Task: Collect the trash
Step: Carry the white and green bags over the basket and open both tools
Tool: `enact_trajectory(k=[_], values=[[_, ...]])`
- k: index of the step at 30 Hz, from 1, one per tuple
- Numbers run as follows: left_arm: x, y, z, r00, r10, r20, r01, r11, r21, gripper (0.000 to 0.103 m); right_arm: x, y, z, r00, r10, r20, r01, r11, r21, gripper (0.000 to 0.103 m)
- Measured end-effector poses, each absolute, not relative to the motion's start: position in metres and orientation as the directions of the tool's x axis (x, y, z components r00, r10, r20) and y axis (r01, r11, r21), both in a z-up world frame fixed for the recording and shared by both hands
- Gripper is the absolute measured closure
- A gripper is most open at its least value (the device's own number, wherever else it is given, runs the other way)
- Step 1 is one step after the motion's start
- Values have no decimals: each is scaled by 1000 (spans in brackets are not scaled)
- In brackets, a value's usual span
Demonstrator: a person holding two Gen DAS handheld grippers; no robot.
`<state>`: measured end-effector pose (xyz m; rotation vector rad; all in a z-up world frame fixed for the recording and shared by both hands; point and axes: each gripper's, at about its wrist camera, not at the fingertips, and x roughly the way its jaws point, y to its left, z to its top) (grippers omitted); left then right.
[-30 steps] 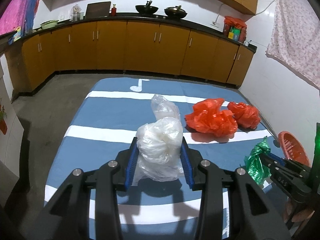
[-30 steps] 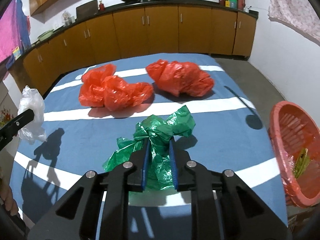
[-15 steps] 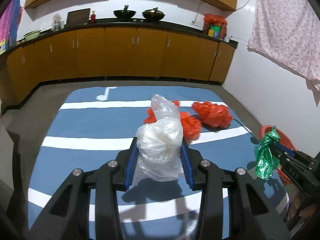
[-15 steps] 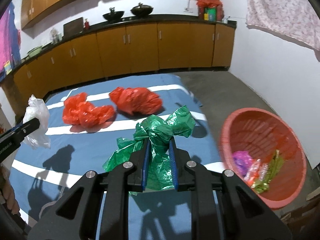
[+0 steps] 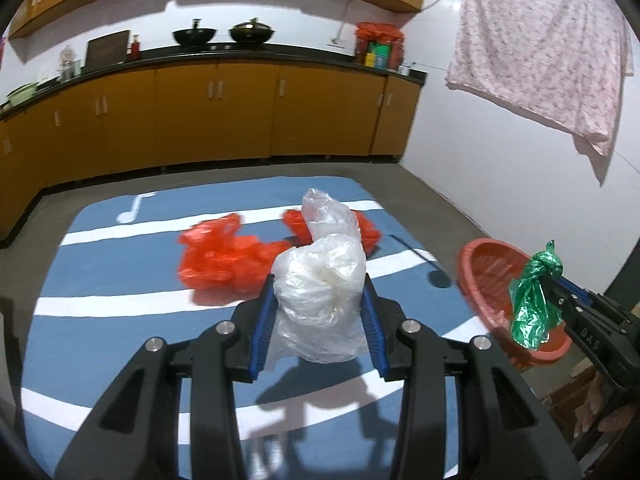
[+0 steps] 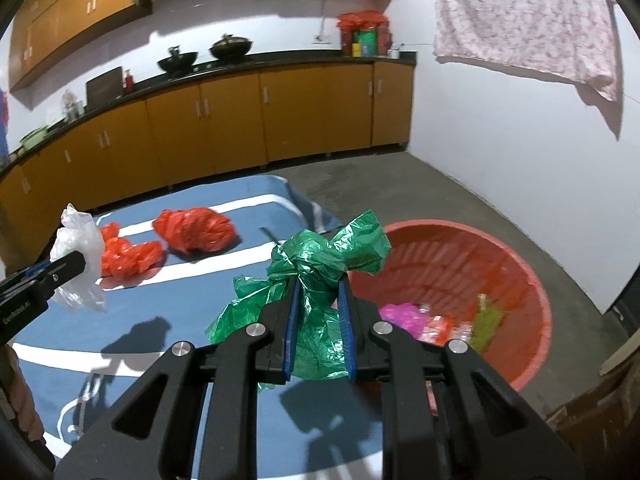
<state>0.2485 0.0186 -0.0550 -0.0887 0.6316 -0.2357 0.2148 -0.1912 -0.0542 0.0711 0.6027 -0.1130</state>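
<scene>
Two grippers at work, both loaded: left gripper (image 5: pixel 320 312) squeezing a crumpled white plastic bag (image 5: pixel 320 280) between its blue pads, holding it clear above the blue striped mat (image 5: pixel 100 308); right gripper (image 6: pixel 318 312) clamping tight on a knotted green plastic bag (image 6: pixel 320 264), hanging just beside the near rim of the red basket (image 6: pixel 532 280), over the mat's edge. Lying on the mat, well apart from the basket: two red plastic bags (image 6: pixel 192 230), close together, blurred in the left wrist view. Sitting inside the basket already: pink, orange and yellow-green scraps (image 6: pixel 440 320), too blurred for telling apart. Standing beside the mat on the bare floor: the basket itself.
</scene>
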Motion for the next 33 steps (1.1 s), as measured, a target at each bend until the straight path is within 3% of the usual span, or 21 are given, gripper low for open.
enact_trajectory(k=[16,33], values=[[252,-85,-51,719,-413,-559,378,907,-184,63,192,-276,-51,801,-239,-549,316,948,47,84],[266,-166,-54,640,-531,-556,512,834,-206,63,195,-324,-52,785,-302,-541,406,911,79,84]])
